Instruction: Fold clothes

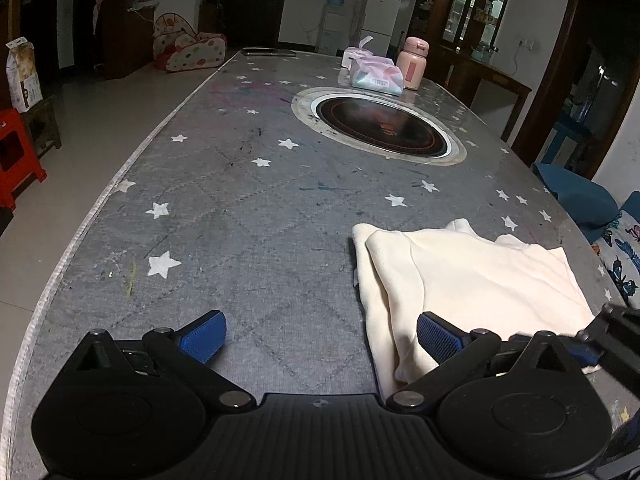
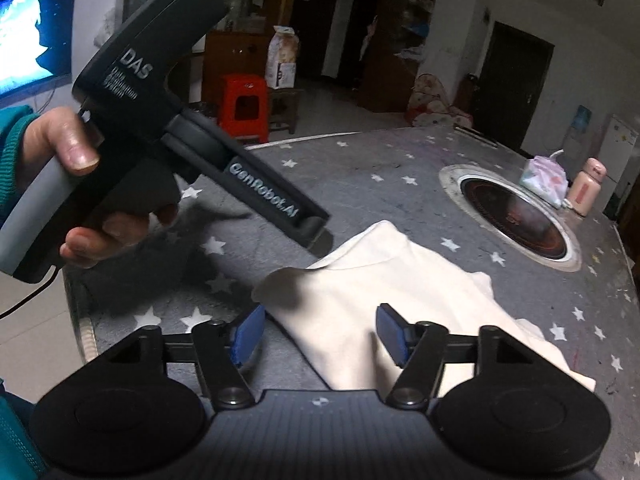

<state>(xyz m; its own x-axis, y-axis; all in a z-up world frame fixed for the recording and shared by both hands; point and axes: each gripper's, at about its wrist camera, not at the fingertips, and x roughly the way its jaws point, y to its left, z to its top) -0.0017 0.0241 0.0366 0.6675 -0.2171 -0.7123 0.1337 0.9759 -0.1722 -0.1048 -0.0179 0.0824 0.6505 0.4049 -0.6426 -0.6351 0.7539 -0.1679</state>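
A cream garment [image 1: 472, 276], folded into a rough rectangle, lies on the grey star-patterned table cover [image 1: 240, 200] near the front right. My left gripper [image 1: 320, 338] is open, low over the table at the garment's left edge. Its right finger [image 1: 438, 340] is over the cloth's near corner and nothing is between the pads. In the right wrist view the same garment [image 2: 380, 280] lies below my right gripper [image 2: 320, 334], whose jaws stand apart on either side of a raised fold without pressing it. A hand [image 2: 60, 148] holds the left device's body [image 2: 256, 188] at the upper left.
A round hob [image 1: 380, 124] is set into the table's middle. Tissue packs [image 1: 376, 74] and a pink flask [image 1: 412, 64] stand at the far end. A red stool [image 1: 16, 152] is on the floor to the left and a blue chair [image 1: 580, 196] to the right.
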